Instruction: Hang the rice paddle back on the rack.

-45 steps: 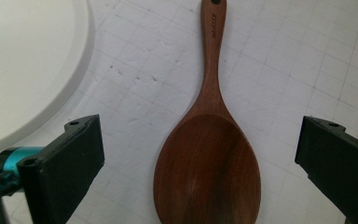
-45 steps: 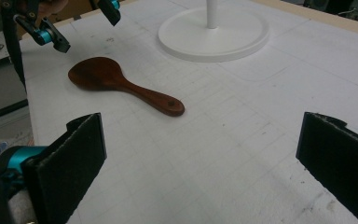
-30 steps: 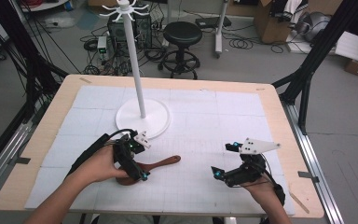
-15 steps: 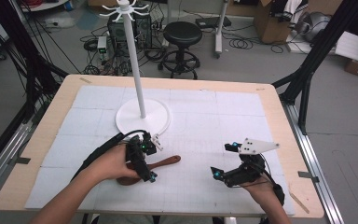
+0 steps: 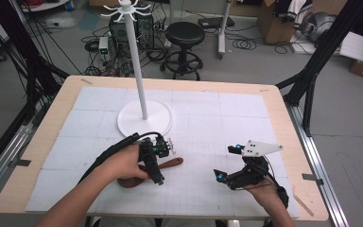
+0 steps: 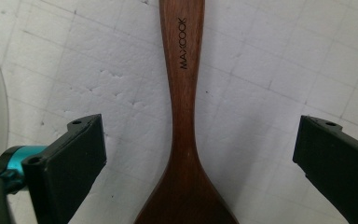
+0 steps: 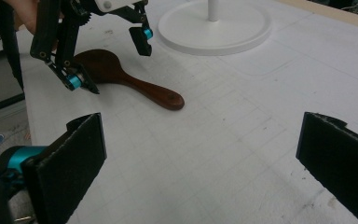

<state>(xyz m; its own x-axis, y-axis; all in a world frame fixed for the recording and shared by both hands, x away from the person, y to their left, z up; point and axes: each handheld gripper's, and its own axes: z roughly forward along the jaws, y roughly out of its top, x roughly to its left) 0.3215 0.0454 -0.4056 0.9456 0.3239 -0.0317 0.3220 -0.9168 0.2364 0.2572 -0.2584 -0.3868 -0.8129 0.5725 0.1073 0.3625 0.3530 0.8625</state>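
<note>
Left gripper [image 6: 193,154], jaws spread wide, poised above wooden spoon [image 6: 185,116] lying flat on white mat [image 5: 208,123]; right gripper [image 7: 200,158] likewise spread, idle. Lower squarely, pinch neck; contact height probably unclear.

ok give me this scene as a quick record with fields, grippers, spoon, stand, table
left gripper: open, jaws pointing down astride the spoon's neck, not closed on it
right gripper: open, holds nothing, over bare mat right of the spoon
wooden spoon: dark brown, lying flat on the mat, handle printed MAXCOOK
spoon handle end: points toward the right gripper
hook stand: white pole on a round base, upright, beyond the spoon
table: wooden, covered by a white gridded mat
</note>
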